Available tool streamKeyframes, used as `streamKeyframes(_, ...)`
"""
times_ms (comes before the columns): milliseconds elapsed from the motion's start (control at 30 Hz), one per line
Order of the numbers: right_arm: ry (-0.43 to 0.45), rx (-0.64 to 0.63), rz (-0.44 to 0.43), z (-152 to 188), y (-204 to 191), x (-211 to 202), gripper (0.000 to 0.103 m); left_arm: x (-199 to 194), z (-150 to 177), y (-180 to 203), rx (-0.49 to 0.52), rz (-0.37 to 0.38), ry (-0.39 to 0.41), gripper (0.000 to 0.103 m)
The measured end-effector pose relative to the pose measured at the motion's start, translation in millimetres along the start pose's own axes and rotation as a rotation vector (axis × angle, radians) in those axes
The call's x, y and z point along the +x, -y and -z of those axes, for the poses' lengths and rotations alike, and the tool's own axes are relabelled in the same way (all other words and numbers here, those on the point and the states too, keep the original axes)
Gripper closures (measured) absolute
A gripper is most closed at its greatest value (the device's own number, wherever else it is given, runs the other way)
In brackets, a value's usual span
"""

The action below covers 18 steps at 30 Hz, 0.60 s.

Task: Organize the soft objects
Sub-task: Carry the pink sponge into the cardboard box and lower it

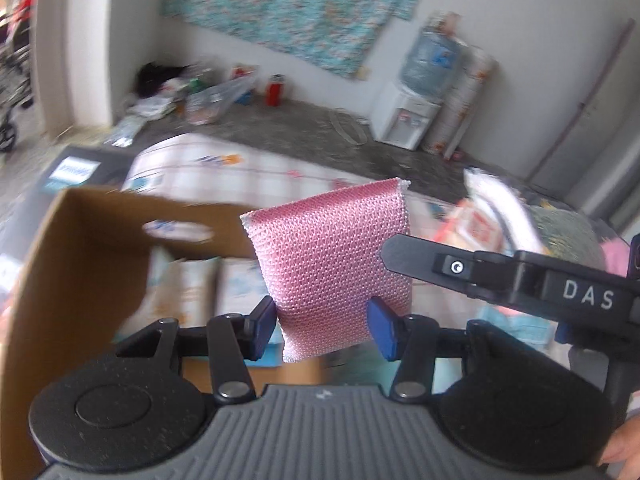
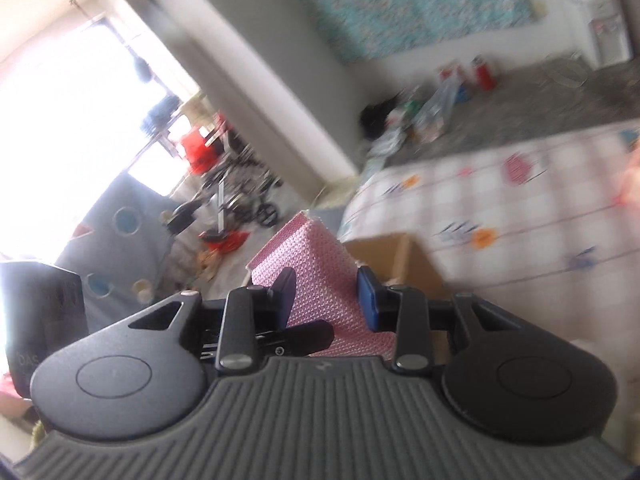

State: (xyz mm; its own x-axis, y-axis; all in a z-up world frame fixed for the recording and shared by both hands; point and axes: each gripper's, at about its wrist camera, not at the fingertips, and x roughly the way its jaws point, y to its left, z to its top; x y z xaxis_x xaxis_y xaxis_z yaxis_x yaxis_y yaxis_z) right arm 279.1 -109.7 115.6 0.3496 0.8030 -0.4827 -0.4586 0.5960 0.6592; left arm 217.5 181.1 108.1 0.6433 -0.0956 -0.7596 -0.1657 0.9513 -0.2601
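A pink mesh sponge [image 1: 330,268] stands upright in the air between both grippers. My left gripper [image 1: 322,326] is shut on its lower part. My right gripper [image 2: 326,298] is shut on the same pink sponge [image 2: 320,276], and one of its black fingers [image 1: 420,258] reaches in from the right in the left wrist view. A finger of the left gripper [image 2: 308,334] shows low in the right wrist view. An open cardboard box [image 1: 80,240] with soft packets [image 1: 192,292] inside sits below and left of the sponge; it also shows in the right wrist view [image 2: 404,256].
A checked mattress [image 1: 240,168] lies on the grey floor behind the box. More soft items [image 1: 520,220] are piled at the right. A water dispenser [image 1: 408,116] and clutter [image 1: 200,92] stand along the far wall. The views are blurred by motion.
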Motion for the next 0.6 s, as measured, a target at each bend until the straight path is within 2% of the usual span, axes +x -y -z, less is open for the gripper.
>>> streamKeyframes(200,-0.165,0.05,-0.067,27,-47,101,0.07,8,2,-91,-0.095,-0.134,-0.067,0.052)
streamKeyframes(300,-0.226,0.101,-0.088,39,-58,139,0.07,21,-3,-126,-0.128,-0.189,-0.101,0.052)
streamKeyframes(400,-0.263,0.2,-0.115,44,-56,174,0.07,31,-14,-150,-0.126,-0.237,-0.108,0.052)
streamKeyframes(467,-0.279,0.286,-0.14,45,-44,197,0.069,38,-23,-158,-0.122,-0.243,-0.106,0.052)
streamKeyframes(600,-0.28,0.354,-0.077,55,-33,229,0.069,51,-29,-158,-0.064,-0.319,-0.114,0.049)
